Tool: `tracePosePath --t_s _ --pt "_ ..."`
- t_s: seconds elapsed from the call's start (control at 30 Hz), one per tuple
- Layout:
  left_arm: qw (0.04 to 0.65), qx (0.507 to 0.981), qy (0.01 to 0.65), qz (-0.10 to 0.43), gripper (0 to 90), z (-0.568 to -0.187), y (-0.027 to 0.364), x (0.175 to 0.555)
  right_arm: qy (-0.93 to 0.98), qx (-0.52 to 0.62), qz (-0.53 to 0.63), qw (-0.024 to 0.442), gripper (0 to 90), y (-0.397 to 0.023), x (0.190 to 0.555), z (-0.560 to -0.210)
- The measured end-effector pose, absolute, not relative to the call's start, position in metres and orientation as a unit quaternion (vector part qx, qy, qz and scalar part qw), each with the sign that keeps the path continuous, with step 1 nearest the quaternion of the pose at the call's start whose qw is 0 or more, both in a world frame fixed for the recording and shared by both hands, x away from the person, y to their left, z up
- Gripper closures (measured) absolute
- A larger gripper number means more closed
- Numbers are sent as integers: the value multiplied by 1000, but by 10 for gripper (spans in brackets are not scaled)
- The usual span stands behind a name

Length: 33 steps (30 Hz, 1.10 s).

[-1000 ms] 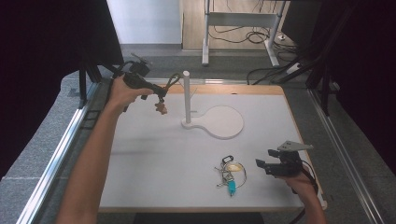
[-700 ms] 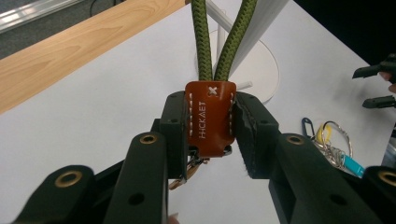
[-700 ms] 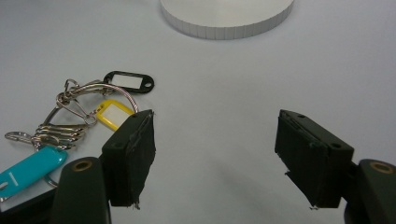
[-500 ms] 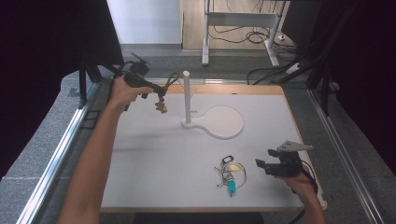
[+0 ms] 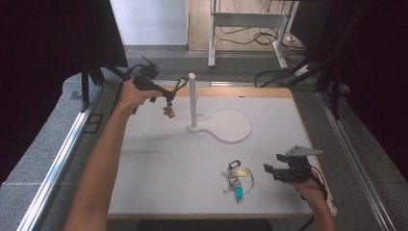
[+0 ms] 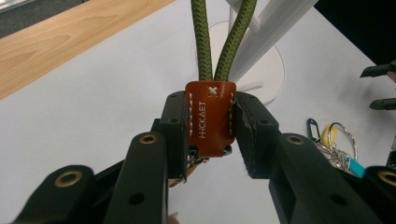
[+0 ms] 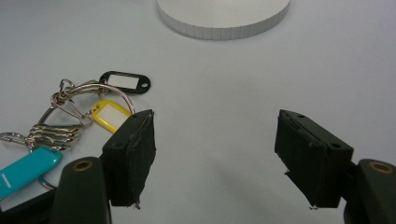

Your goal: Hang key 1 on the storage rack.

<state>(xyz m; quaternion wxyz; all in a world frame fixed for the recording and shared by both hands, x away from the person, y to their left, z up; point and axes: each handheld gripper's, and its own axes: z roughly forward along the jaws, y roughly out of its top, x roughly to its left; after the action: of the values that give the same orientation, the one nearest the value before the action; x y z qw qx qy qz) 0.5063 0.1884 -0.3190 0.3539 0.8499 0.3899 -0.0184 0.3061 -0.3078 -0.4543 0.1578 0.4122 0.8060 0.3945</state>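
My left gripper (image 5: 167, 98) is held up at the far left of the white board, shut on a brown leather tag (image 6: 210, 119). From the tag a green cord loop (image 6: 224, 42) reaches toward the white post (image 5: 192, 98) of a stand with a round base (image 5: 232, 126). A small brown charm (image 5: 168, 112) dangles under the jaws. My right gripper (image 5: 267, 168) rests low at the near right, open, with nothing between its jaws (image 7: 215, 154). Just to its left lies a bunch of keys (image 7: 70, 126) with black, yellow and turquoise tags.
The stand's thin side peg (image 5: 199, 95) sticks out near the cord loop. A wooden strip (image 5: 240, 92) runs along the board's far edge, and metal rails (image 5: 72, 139) flank both sides. Bare white board (image 5: 168, 163) lies between the two hands.
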Motion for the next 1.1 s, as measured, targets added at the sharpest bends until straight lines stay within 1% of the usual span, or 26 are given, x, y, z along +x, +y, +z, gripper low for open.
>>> tracePosePath --t_s 0.33,1.1 --pt "355 848 392 -33 667 -332 188 508 810 409 389 160 289 -305 306 -456" --pt "361 849 383 -39 647 -345 178 509 812 411 383 160 288 -304 307 -459"
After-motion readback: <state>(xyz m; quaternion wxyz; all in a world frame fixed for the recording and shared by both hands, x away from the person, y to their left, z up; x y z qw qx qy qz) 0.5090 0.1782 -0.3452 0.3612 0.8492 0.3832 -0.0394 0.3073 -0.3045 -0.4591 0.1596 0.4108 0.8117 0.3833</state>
